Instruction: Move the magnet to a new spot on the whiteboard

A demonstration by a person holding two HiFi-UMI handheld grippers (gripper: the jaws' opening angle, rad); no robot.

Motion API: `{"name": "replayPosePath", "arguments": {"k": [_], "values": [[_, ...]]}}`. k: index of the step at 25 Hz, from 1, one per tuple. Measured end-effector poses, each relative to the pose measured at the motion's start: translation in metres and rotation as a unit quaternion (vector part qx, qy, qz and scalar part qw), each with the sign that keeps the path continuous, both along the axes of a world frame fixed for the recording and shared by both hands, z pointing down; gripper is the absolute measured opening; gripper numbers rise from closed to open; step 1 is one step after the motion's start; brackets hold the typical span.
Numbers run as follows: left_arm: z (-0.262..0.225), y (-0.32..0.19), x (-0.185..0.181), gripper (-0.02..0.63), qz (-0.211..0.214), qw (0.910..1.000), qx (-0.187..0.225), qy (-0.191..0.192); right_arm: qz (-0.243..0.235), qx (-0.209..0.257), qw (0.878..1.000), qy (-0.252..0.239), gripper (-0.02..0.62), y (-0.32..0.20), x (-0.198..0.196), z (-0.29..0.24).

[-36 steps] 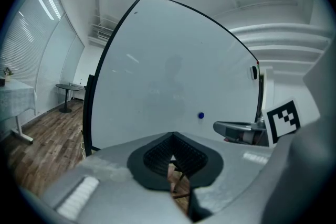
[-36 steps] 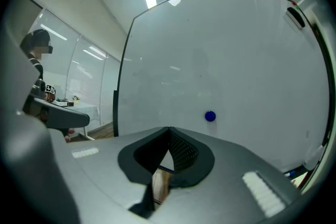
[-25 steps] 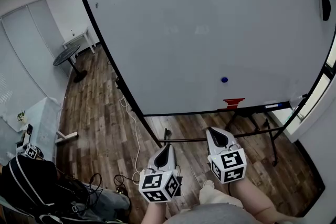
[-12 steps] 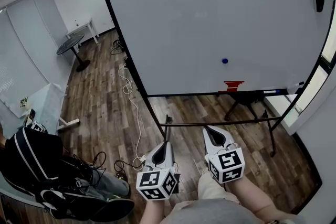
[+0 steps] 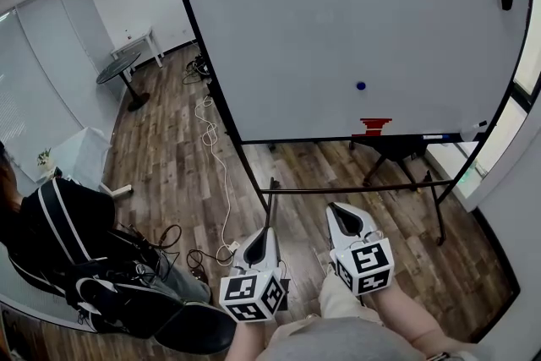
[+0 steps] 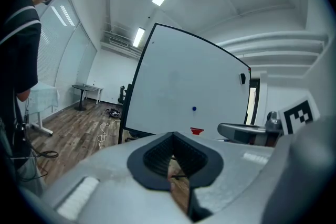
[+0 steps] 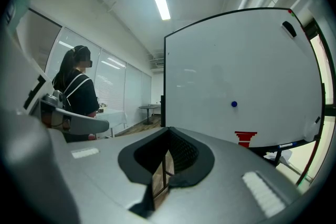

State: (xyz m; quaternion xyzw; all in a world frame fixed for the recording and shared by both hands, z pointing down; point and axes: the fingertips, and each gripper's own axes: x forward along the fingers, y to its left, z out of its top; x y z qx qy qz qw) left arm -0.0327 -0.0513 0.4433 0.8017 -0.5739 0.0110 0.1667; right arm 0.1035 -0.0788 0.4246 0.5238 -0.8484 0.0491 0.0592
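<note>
Reading the head view as a clock face, both my grippers sit low at 6 o'clock, side by side and apart from each other, marker cubes towards me and noses pointing up the frame towards 12. The left gripper (image 5: 264,243) is held nearly level over the wooden floor (image 5: 169,173); in its own view (image 6: 172,162) the dark pads are closed together with nothing between them. The right gripper (image 5: 345,217) rides a little ahead, also almost level, and its own view (image 7: 167,157) shows the jaws pressed together and empty.

At 8 o'clock a person in black (image 5: 76,241) stands beside me, with a white cable (image 5: 215,173) trailing across the floor just beyond.

Well ahead, the whiteboard (image 5: 338,13) stands on its frame. The magnet (image 5: 361,85), a small blue dot, sticks low on the board, about 12 o'clock from my right gripper and 1 o'clock from the left, well apart from both. A red mark (image 5: 375,126) sits just below it at 6 o'clock. A round table (image 5: 118,68) stands far off at 10 o'clock.
</note>
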Motion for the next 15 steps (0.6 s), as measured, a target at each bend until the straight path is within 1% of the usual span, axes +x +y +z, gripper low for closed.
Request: {"name": "replayPosePath", "arguments": {"k": [9, 15], "values": [[-0.0021, 0.0034, 0.0009, 0.003, 0.004, 1.0, 0.004, -0.002, -0.003, 0.003, 1.0, -0.003, -0.002, 0.0062, -0.003, -0.0026], [-0.0013, 0.0013, -0.0011, 0.004, 0.003, 1.0, 0.003, 0.0, 0.003, 0.005, 1.0, 0.01, -0.003, 0.0051, -0.0026, -0.0032]]}}
